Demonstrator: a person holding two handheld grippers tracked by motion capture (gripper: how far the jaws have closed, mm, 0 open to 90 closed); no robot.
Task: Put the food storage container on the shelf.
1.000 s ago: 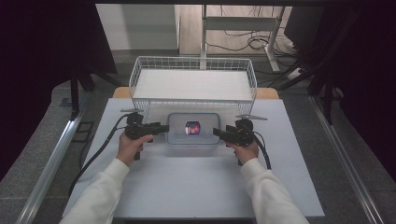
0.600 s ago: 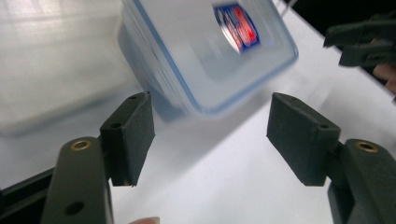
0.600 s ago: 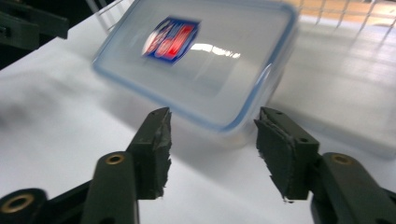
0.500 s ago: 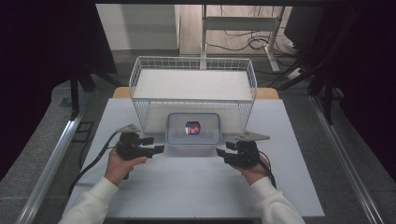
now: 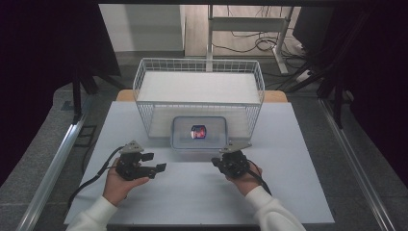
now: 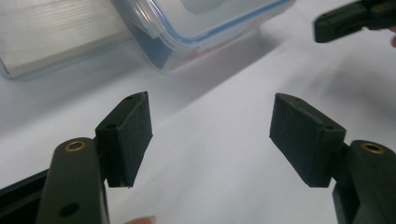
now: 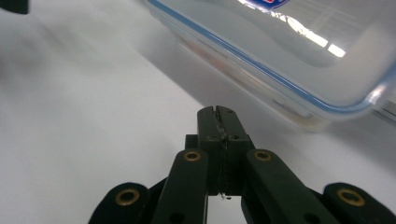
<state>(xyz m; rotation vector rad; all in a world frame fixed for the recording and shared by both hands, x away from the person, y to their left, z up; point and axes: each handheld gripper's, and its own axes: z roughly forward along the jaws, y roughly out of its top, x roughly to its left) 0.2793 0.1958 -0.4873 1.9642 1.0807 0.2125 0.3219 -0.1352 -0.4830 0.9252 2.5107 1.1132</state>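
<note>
Item: clear plastic food container (image 5: pixel 199 132) with a blue-sealed lid (image 7: pixel 299 60) and a small red-and-blue label (image 5: pixel 198 131) on top. It stood on the white table (image 5: pixel 288 192), its far side against the near wall of the white wire basket (image 5: pixel 199 86). It lay ahead of and between the two grippers, touched by neither.

Left gripper (image 5: pixel 158 163): held in the person's left hand (image 5: pixel 120 185), resting low over the table, near-left of the container and apart from it. Jaws stood wide apart with nothing between them; in its own view the pads (image 6: pixel 130 135) framed bare tabletop, the container's corner (image 6: pixel 187 32) beyond them and to the left. The jaws had just been opening a little further.

Right gripper (image 5: pixel 217 162): held in the person's right hand (image 5: pixel 245 175), just near-right of the container's front edge, not touching it. Jaws were clenched, pad (image 7: pixel 208 126) against pad, on nothing; they had just been closing. In its own view the container's lid rim lay ahead and to the right.
</note>
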